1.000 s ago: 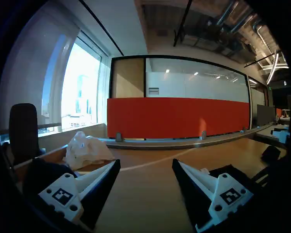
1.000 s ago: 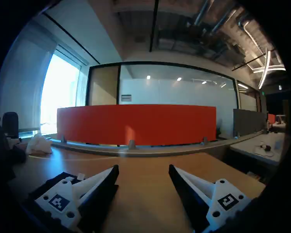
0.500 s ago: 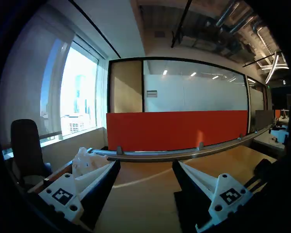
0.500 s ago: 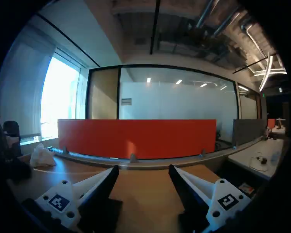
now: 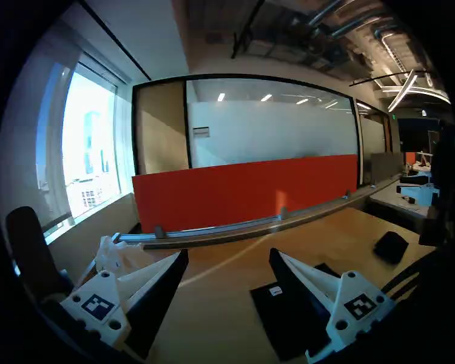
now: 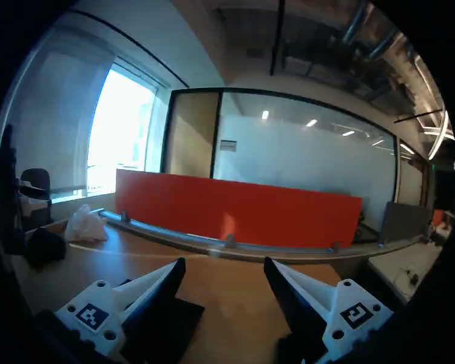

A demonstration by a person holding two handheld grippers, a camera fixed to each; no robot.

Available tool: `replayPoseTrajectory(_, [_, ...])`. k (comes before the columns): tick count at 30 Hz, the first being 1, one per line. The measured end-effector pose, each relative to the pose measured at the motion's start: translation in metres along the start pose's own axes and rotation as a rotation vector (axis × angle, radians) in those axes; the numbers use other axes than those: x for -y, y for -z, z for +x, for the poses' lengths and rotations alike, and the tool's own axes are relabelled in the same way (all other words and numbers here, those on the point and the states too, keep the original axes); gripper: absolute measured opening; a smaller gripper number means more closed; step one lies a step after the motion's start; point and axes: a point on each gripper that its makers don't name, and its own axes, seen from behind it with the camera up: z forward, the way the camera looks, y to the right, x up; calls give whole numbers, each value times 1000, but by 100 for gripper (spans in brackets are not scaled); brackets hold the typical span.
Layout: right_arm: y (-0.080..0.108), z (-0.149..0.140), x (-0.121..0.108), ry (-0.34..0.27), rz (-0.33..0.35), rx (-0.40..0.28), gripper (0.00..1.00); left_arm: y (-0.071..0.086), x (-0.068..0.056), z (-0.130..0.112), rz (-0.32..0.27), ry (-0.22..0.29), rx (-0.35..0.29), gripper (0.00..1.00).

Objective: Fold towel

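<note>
Left claw (image 5: 227, 253) agape; crumpled white towel (image 5: 115, 255) on smooth wooden desk (image 5: 227, 315).

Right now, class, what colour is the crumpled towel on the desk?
White; the towel shows best in the right gripper view.

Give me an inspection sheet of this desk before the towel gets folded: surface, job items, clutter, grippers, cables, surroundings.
Surface: wooden desk; a black mat lies on it below the left gripper.
Job's things: white towel, crumpled in a heap at the desk's far left end, apart from both grippers.
Clutter: small black object on the desk; dark rounded lump near the towel.
Grippers: left gripper open, empty; right gripper open, empty.
Cables: thin dark lines at the desk's right edge, perhaps cords; too dark to tell.
Surroundings: red divider behind the desk, window, black chair.
</note>
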Motion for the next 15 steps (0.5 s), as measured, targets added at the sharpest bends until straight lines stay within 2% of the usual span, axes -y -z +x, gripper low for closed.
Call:
replayPoseTrajectory(7, [2,-9,22,46,111,82,100,-4,-33,-14,-143,-22,73,99])
replayPoseTrajectory(15, [5,-38,39,86,198,174,100,-10,-55,-42,-222,-70,138,99])
